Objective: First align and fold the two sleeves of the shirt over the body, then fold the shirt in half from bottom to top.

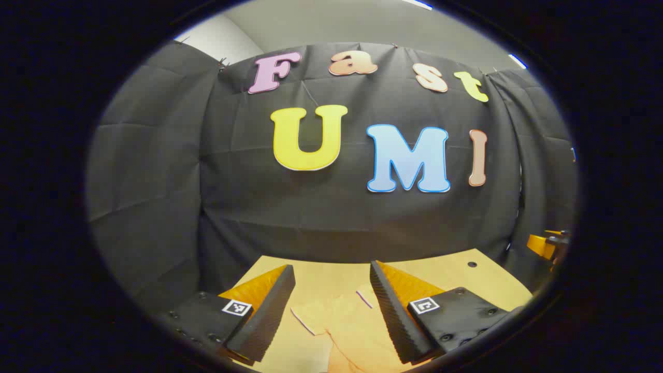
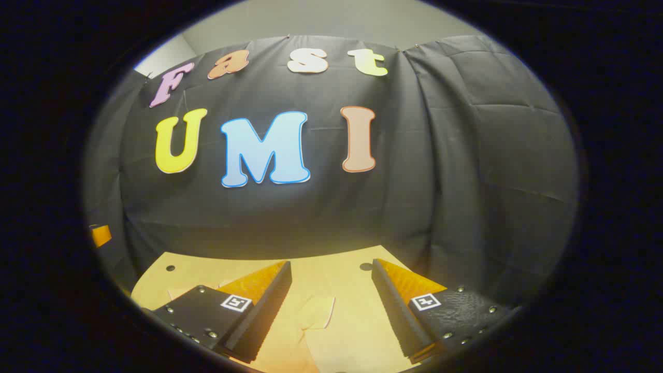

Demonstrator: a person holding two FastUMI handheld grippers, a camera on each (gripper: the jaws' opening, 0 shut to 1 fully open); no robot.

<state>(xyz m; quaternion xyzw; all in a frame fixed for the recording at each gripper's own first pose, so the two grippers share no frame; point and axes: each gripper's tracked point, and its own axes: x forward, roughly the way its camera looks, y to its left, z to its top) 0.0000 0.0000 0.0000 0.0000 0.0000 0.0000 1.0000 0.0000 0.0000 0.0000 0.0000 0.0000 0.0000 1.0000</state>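
Grippers: both are held above the table, level with the booth wall ahead, which I judge to be a ready pose before any sleeve is taken.
Left gripper (image 1: 331,305): jaws released and spread wide, nothing between them; a shirt sleeve lies on the table below the gap.
Right gripper (image 2: 331,305): jaws likewise released, grasping nothing, with cloth below at 6 o'clock.
Shirt (image 1: 352,331): pale peach, close in tone to the tabletop, lying flat at 6 o'clock in the left gripper view; a short sleeve (image 1: 311,317) with a thin dark hem edge spreads toward 7 o'clock.
Shirt in right gripper view: a cuff-like flap (image 2: 316,311) sits between the fingers, unfolded.
Table (image 1: 456,269): light wood with small dark holes near its far edge.
Progress: 0 of 2 sleeves appear folded; I judge the task barely begun.
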